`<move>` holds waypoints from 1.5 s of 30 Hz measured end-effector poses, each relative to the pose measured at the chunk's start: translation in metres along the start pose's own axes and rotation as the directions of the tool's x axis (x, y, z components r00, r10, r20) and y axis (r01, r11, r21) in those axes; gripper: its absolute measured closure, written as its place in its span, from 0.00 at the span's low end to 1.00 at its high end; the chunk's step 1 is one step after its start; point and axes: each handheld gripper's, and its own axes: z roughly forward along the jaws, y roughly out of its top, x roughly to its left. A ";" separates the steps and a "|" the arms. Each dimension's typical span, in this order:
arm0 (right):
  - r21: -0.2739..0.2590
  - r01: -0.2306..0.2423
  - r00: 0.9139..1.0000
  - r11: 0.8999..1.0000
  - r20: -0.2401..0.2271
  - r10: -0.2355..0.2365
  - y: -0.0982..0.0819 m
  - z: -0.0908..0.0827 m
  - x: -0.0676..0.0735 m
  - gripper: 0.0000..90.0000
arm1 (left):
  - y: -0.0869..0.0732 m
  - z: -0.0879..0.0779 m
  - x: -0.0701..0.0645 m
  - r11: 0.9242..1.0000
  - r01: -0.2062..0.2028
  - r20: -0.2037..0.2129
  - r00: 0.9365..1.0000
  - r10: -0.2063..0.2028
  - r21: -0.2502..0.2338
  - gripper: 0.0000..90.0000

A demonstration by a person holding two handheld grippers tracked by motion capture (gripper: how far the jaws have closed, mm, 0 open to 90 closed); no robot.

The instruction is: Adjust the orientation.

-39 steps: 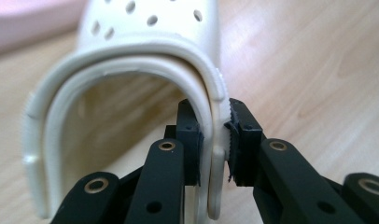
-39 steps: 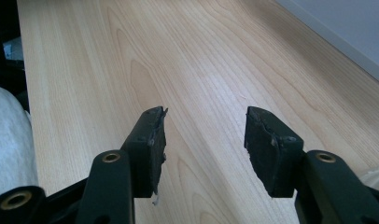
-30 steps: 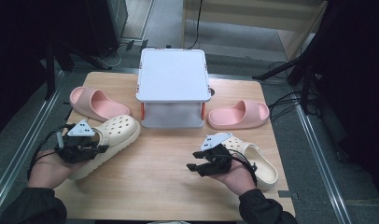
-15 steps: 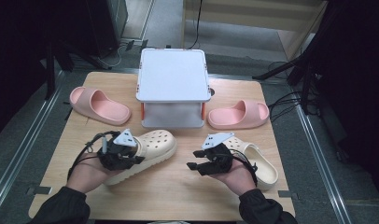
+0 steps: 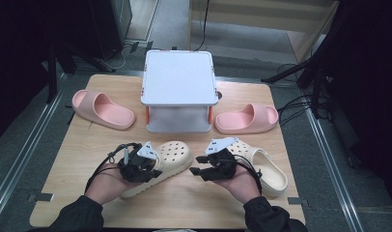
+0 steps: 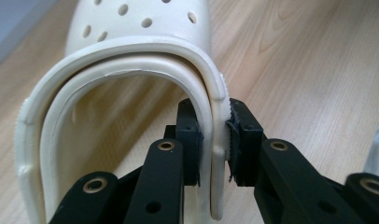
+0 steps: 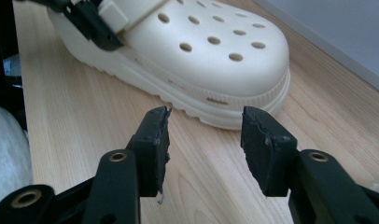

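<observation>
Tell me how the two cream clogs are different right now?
The left clog is clamped by its rim in the left gripper; the right clog lies free beside the right gripper. The left clog's toe points up-right, while the right clog's toe points up-left. Both are cream with holes on top.

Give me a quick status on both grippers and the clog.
Left gripper clamped on cream clog rim. Right gripper empty, jaws just closing, aimed at its toe. Nothing between them.

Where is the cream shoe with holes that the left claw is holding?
In the high view, the cream clog lies on the table's near left half, in front of the white box, its collar pinched by the left claw.
</observation>
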 end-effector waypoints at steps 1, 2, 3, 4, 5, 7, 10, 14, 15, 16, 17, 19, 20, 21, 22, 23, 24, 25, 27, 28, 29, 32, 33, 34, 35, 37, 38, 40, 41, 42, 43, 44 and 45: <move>-0.006 -0.002 1.000 1.000 0.001 0.002 0.001 0.002 0.001 0.61 | -0.001 0.002 0.001 1.000 0.008 0.017 1.000 -0.009 0.005 0.85; -0.010 0.000 1.000 1.000 -0.002 0.000 0.001 0.003 0.001 0.62 | -0.001 0.002 0.001 1.000 0.008 0.017 1.000 -0.009 0.005 0.85; -0.018 0.002 1.000 1.000 -0.004 -0.002 0.002 0.004 0.002 0.64 | -0.002 0.002 0.002 1.000 0.015 0.027 1.000 -0.015 0.007 0.85; -0.018 -0.007 1.000 1.000 -0.003 0.007 0.002 0.004 0.002 0.65 | -0.002 0.002 0.002 1.000 0.015 0.027 1.000 -0.015 0.007 0.84; -0.018 -0.007 1.000 1.000 -0.003 0.007 0.002 0.004 0.002 0.65 | -0.002 0.002 0.002 1.000 0.016 0.030 0.999 -0.016 0.002 0.84; -0.024 -0.010 1.000 1.000 -0.001 0.010 0.003 0.007 0.002 0.69 | -0.003 0.000 0.003 1.000 0.011 0.045 0.999 -0.011 0.008 0.79; -0.021 -0.015 1.000 1.000 -0.001 0.015 0.003 0.009 0.002 0.70 | -0.004 -0.004 0.005 1.000 0.018 0.053 0.998 -0.018 0.003 0.73; -0.013 -0.021 1.000 1.000 -0.001 0.021 0.004 0.010 0.002 0.74 | -0.007 -0.021 0.009 0.999 0.041 0.060 0.997 -0.039 -0.033 0.71; -0.016 -0.022 1.000 1.000 0.001 0.022 0.004 0.010 0.003 0.74 | -0.008 -0.025 0.010 0.999 0.040 0.062 0.997 -0.038 -0.033 0.71; -0.020 -0.027 1.000 0.999 0.001 0.027 0.004 0.010 0.003 0.76 | -0.010 -0.035 0.012 0.998 0.045 0.046 0.998 -0.042 -0.051 0.73; -0.023 -0.028 1.000 0.999 0.004 0.028 0.004 0.010 0.004 0.77 | -0.011 -0.039 0.013 0.997 0.050 0.045 0.998 -0.048 -0.053 0.74; -0.025 -0.029 1.000 0.999 0.002 0.029 0.005 0.010 0.004 0.78 | -0.013 -0.044 0.016 0.997 0.055 0.041 0.998 -0.053 -0.061 0.75; -0.028 -0.028 1.000 0.999 0.003 0.028 0.005 0.011 0.005 0.79 | -0.015 -0.048 0.019 0.996 0.060 0.040 0.998 -0.057 -0.063 0.79; -0.028 -0.029 1.000 0.999 -0.001 0.029 0.005 0.012 0.006 0.81 | -0.020 -0.054 0.025 0.995 0.080 0.038 0.996 -0.078 -0.063 0.85; -0.028 -0.026 1.000 0.999 -0.003 0.026 0.006 0.013 0.006 0.81 | -0.022 -0.056 0.029 0.995 0.085 0.035 0.996 -0.083 -0.060 0.87; -0.024 -0.028 1.000 0.999 -0.004 0.028 0.006 0.014 0.008 0.82 | -0.022 -0.056 0.029 0.995 0.085 0.035 0.996 -0.083 -0.060 0.88; -0.024 -0.028 1.000 0.999 -0.004 0.028 0.006 0.014 0.008 0.82 | -0.024 -0.058 0.032 0.995 0.085 0.021 0.996 -0.084 -0.051 0.88; -0.022 -0.023 1.000 0.999 -0.004 0.023 0.007 0.016 0.009 0.85 | -0.028 -0.060 0.039 0.994 0.101 0.002 0.995 -0.101 -0.048 0.90; -0.018 -0.024 1.000 1.000 -0.011 0.023 0.007 0.018 0.011 0.87 | -0.031 -0.060 0.047 0.992 0.118 -0.011 0.993 -0.119 -0.042 0.92; -0.013 -0.024 1.000 1.000 -0.012 0.024 0.007 0.019 0.012 0.88 | -0.033 -0.060 0.051 0.991 0.128 -0.022 0.991 -0.129 -0.040 0.93; -0.010 -0.025 1.000 1.000 -0.013 0.025 0.008 0.020 0.012 0.89 | -0.035 -0.059 0.055 0.990 0.136 -0.032 0.990 -0.137 -0.035 0.94; -0.006 -0.026 1.000 1.000 -0.016 0.026 0.008 0.022 0.014 0.91 | -0.039 -0.056 0.063 0.988 0.153 -0.043 0.987 -0.154 -0.026 0.96; -0.001 -0.034 0.999 0.999 -0.019 0.034 0.008 0.024 0.015 0.91 | -0.042 -0.050 0.072 0.984 0.178 -0.039 0.983 -0.178 -0.012 0.97; 0.005 -0.037 0.999 0.999 -0.024 0.037 0.008 0.025 0.015 0.91 | -0.042 -0.050 0.072 0.984 0.178 -0.039 0.983 -0.178 -0.012 0.98; 0.011 -0.037 0.999 0.999 -0.032 0.037 0.008 0.027 0.015 0.91 | -0.044 -0.043 0.077 0.982 0.189 -0.039 0.981 -0.188 0.021 0.98; 0.030 -0.040 0.998 0.999 -0.052 0.042 0.008 0.030 0.014 0.91 | -0.045 -0.034 0.081 0.981 0.186 -0.041 0.982 -0.184 0.051 0.98; 0.035 -0.037 0.998 0.999 -0.053 0.039 0.007 0.032 0.015 0.91 | -0.045 -0.031 0.081 0.982 0.177 -0.044 0.984 -0.174 0.067 0.98; 0.044 -0.038 0.998 0.998 -0.056 0.040 0.007 0.033 0.015 0.91 | -0.045 -0.027 0.081 0.982 0.172 -0.051 0.984 -0.169 0.080 0.98; 0.059 -0.030 0.998 0.998 -0.049 0.032 0.007 0.037 0.016 0.91 | -0.046 -0.023 0.081 0.981 0.175 -0.051 0.984 -0.171 0.084 0.98; 0.063 -0.027 0.998 0.998 -0.048 0.030 0.007 0.038 0.016 0.91 | -0.046 -0.022 0.081 0.982 0.172 -0.051 0.984 -0.169 0.082 0.98; 0.067 -0.028 0.999 0.997 -0.041 0.031 0.008 0.041 0.016 0.91 | -0.047 -0.022 0.081 0.982 0.173 -0.050 0.984 -0.170 0.080 0.98; 0.074 -0.025 0.999 0.997 -0.034 0.027 0.008 0.043 0.016 0.90 | -0.047 -0.022 0.081 0.982 0.172 -0.048 0.984 -0.169 0.078 0.98; 0.080 -0.021 0.999 0.997 -0.024 0.023 0.008 0.046 0.016 0.90 | -0.047 -0.022 0.081 0.983 0.167 -0.046 0.985 -0.164 0.077 0.99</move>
